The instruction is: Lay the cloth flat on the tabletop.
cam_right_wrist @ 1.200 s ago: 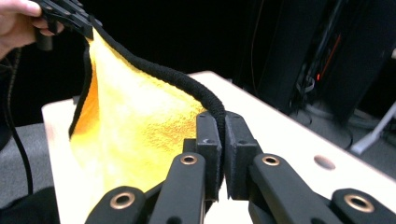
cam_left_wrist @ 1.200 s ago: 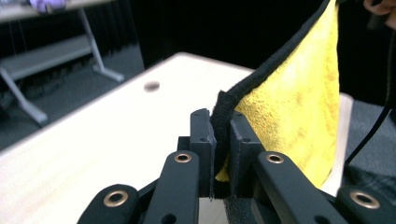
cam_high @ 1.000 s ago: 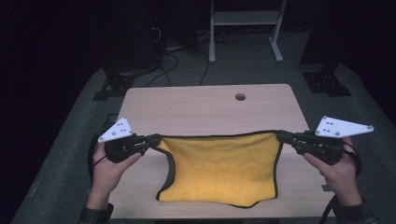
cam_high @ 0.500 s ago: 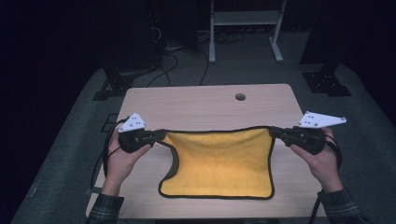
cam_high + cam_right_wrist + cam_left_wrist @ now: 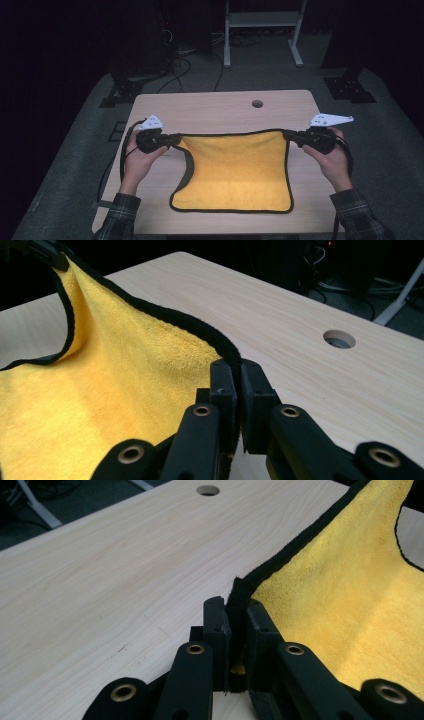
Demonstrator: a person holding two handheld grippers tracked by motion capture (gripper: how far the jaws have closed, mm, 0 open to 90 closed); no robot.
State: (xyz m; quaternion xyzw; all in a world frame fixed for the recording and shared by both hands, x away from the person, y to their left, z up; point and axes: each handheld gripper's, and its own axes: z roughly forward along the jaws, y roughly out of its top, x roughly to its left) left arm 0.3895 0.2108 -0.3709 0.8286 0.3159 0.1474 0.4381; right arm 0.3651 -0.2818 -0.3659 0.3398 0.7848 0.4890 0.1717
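Left gripper [image 5: 172, 140], right gripper [image 5: 291, 136] clenched on yellow cloth's [image 5: 235, 170] far corners; keep edge taut, lower evenly toward bench [image 5: 210, 107] far edge.

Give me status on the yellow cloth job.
Done: both far corners of the yellow black-edged microfibre cloth are pinched, one in the left gripper, one in the right gripper. In hand: the far edge is held taut above the light wooden table while the near half lies flat. Left: lowering and releasing it, probably.
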